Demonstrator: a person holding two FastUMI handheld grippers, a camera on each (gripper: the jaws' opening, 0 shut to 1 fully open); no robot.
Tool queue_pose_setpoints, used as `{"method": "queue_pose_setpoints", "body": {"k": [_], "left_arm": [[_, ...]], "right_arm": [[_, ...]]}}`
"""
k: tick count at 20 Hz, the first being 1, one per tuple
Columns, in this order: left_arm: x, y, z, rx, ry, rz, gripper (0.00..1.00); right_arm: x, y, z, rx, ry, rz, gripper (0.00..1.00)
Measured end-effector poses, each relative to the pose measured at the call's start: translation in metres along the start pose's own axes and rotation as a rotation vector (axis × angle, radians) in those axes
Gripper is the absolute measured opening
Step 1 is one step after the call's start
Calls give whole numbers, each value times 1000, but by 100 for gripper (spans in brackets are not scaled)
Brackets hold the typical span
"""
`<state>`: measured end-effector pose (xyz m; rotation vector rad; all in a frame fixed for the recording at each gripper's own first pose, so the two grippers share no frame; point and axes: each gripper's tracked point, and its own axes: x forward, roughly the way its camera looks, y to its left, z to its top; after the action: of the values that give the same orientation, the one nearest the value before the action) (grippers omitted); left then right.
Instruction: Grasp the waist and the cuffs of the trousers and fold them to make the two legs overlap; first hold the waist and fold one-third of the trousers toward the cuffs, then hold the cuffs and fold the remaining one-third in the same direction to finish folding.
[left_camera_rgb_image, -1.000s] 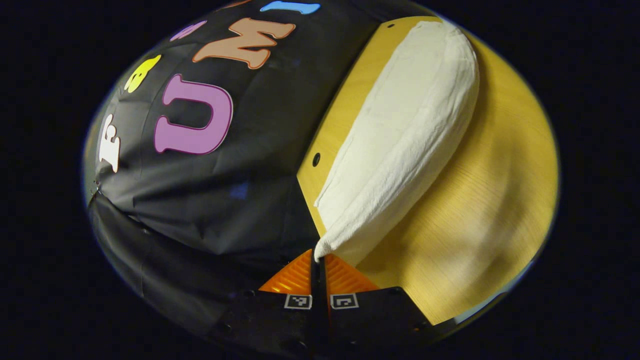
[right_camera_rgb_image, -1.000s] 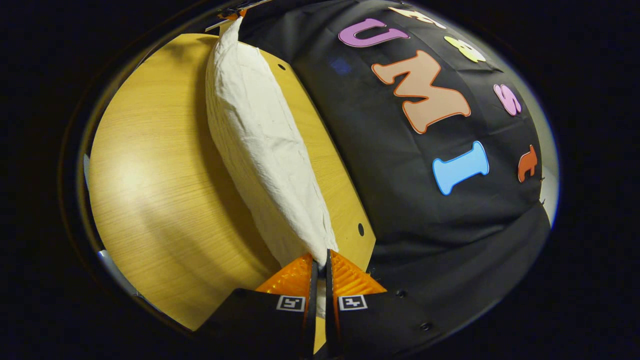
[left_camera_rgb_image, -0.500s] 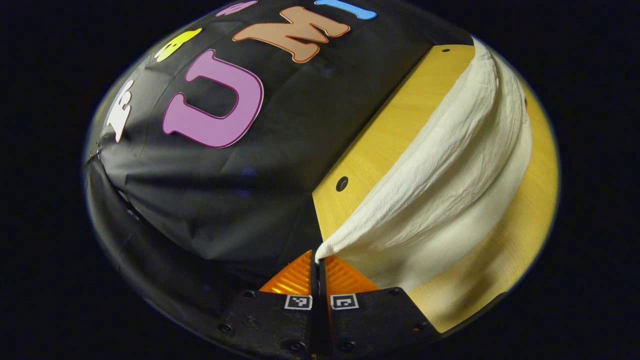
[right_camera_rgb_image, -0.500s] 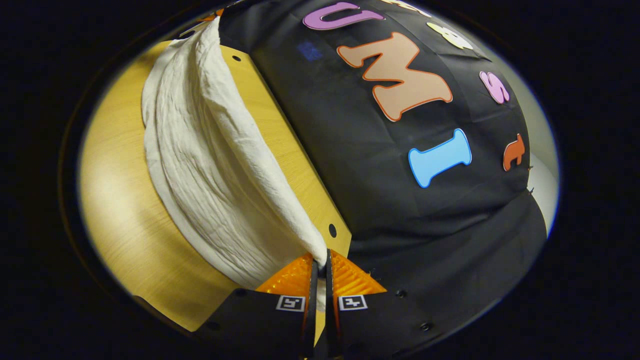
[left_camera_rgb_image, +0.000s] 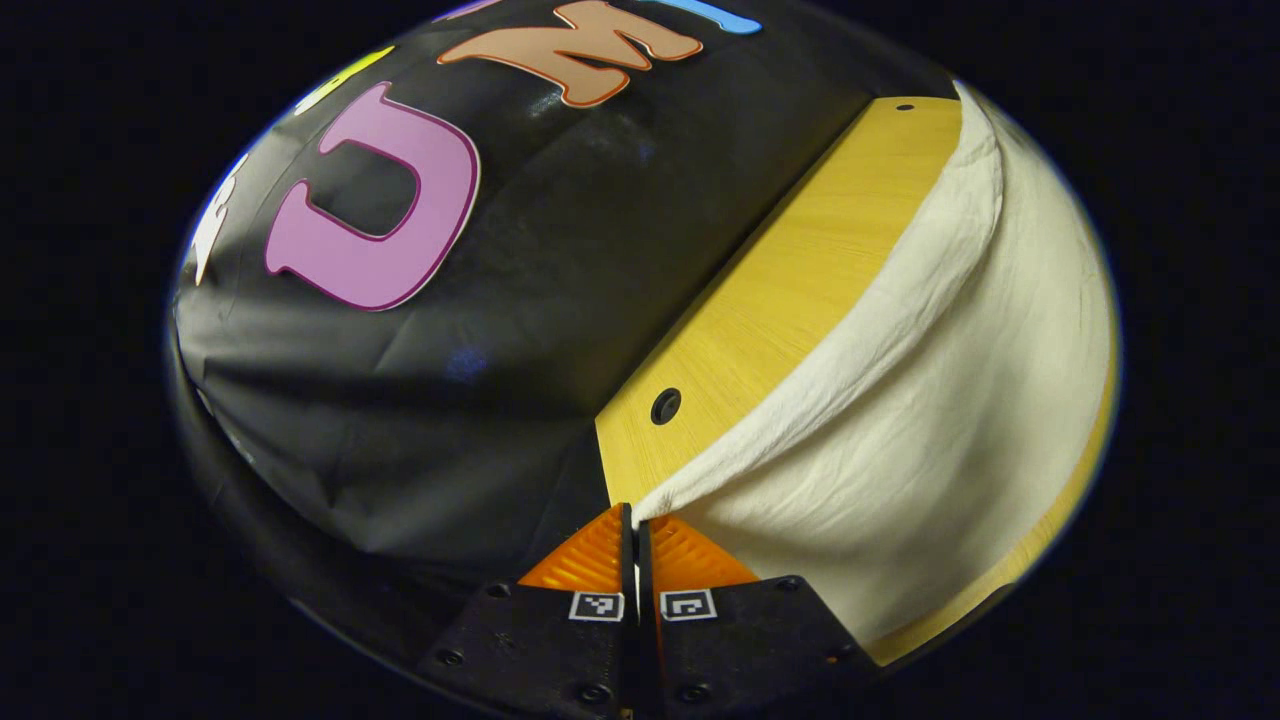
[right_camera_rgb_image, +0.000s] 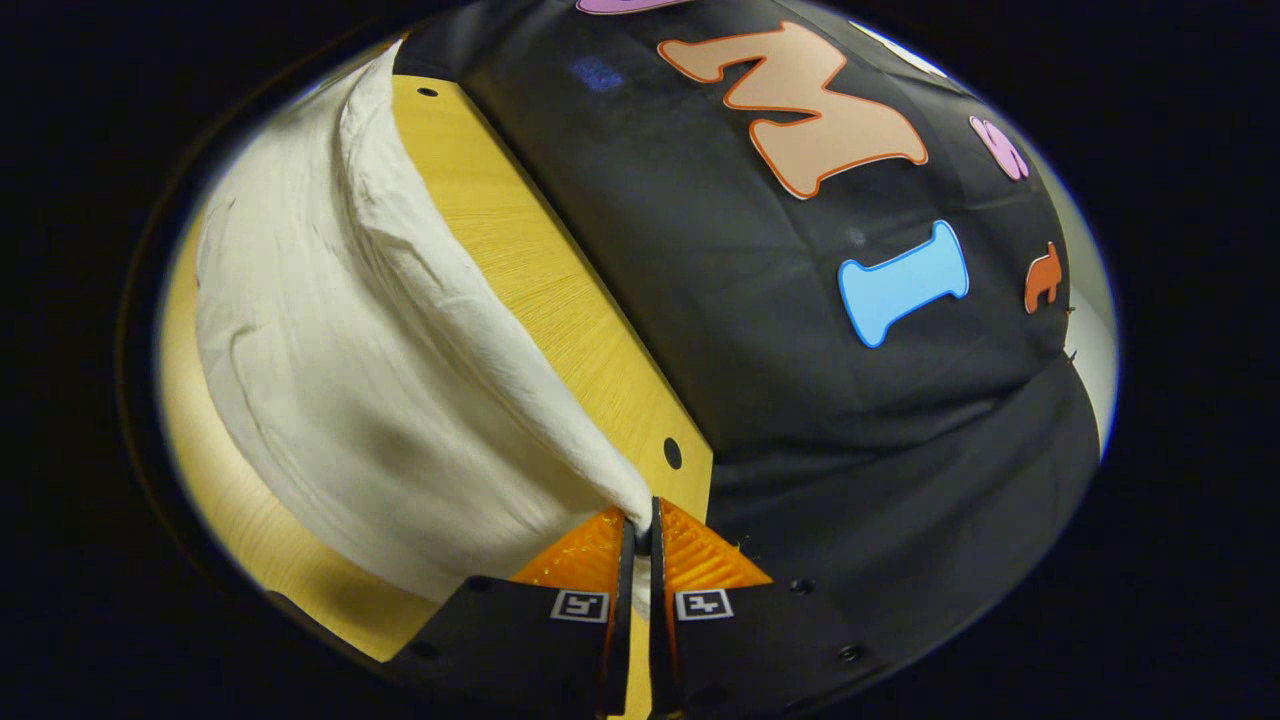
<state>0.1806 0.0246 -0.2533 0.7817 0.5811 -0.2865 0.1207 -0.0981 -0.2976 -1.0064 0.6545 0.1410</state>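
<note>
Two grippers, our left gripper (left_camera_rgb_image: 636, 522) and right gripper (right_camera_rgb_image: 640, 520), each pinch an end of the white trousers (left_camera_rgb_image: 930, 400) over the wooden surface (left_camera_rgb_image: 790, 290); we judge the leg-over-leg fold underway, both thirds remaining.

Both views look closely along trousers (left_camera_rgb_image: 930, 400) and table (right_camera_rgb_image: 560, 290).

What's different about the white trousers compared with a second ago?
The trousers have spread out: a second ago they lay as a narrow strip on the table, now they show as a broad sheet over more of it. Both the left gripper and right gripper stay shut on the cloth's edge.
</note>
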Motion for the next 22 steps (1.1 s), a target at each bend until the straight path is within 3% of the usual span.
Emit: {"method": "queue_pose_setpoints", "body": {"k": [3, 9, 11, 12, 13, 14, 16, 18, 22], "left_arm": [[17, -12, -4, -38, 44, -5, 0], [46, -28, -6, -17, 70, 6, 0], [52, -37, -6, -47, 61, -19, 0], [50, -40, -4, -73, 51, -24, 0], [46, -40, -2, -96, 44, -27, 30], [41, -40, 0, -114, 37, -28, 32], [34, -37, 6, -146, 16, -28, 100], [17, -32, 19, -193, -24, -17, 95], [-10, -37, 44, -313, -102, -47, 95]], "right_arm": [[26, 13, -1, 22, 10, 29, 10], [65, 38, -5, 124, 67, 64, 9], [72, 43, -10, 162, 89, 76, 24], [67, 44, -6, 193, 83, 78, 43], [62, 42, -5, 228, 74, 79, 71], [60, 36, -5, 272, 76, 74, 100], [47, 29, -8, 383, 82, 61, 98], [37, 24, -14, 506, 92, 54, 98], [18, 26, -40, 791, 148, 68, 98]]}}
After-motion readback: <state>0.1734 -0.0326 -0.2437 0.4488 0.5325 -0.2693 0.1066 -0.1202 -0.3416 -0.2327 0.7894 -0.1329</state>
